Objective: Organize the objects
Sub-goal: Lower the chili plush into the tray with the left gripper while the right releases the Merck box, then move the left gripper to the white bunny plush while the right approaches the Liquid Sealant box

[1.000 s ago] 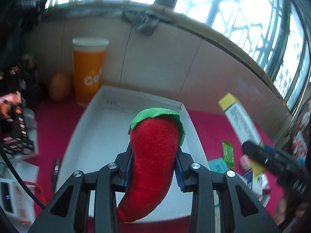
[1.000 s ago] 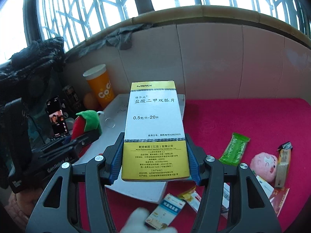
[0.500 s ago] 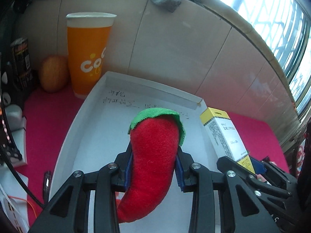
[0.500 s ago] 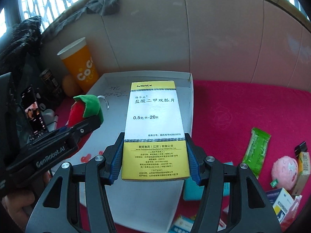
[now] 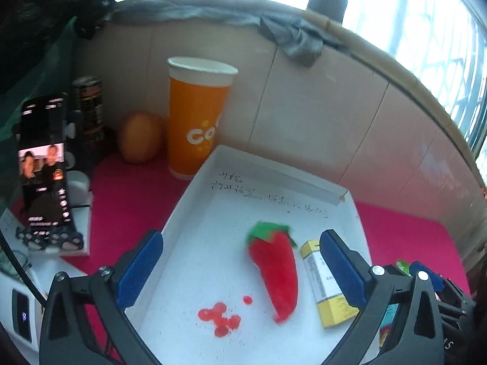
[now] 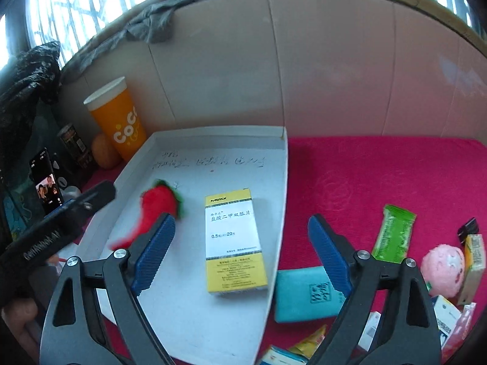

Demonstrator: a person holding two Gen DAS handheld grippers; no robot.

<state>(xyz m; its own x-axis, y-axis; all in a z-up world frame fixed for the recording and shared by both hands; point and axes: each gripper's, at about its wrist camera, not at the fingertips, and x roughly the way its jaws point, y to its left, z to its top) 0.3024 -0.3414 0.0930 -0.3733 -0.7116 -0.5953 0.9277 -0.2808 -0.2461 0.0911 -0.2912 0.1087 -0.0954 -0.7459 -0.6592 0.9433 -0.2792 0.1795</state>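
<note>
A red plush chili with a green cap (image 5: 275,269) lies in the white tray (image 5: 194,200); it also shows in the right wrist view (image 6: 155,210). A white and yellow medicine box (image 6: 232,240) lies flat in the tray (image 6: 277,213) beside the chili, and shows in the left wrist view (image 5: 324,283). My left gripper (image 5: 240,269) is open and empty above the tray. My right gripper (image 6: 240,254) is open and empty above the box.
An orange cup (image 5: 196,115), an orange fruit (image 5: 140,141), a can (image 5: 89,106) and a phone (image 5: 44,164) stand left of the tray. On the red cloth at right lie a teal box (image 6: 304,293), a green packet (image 6: 394,232), a pink plush (image 6: 444,269) and several small boxes.
Both grippers have opened. The chili has dropped from the left gripper into the tray, and the medicine box has left the right gripper and lies in the tray. Both grippers pulled back.
</note>
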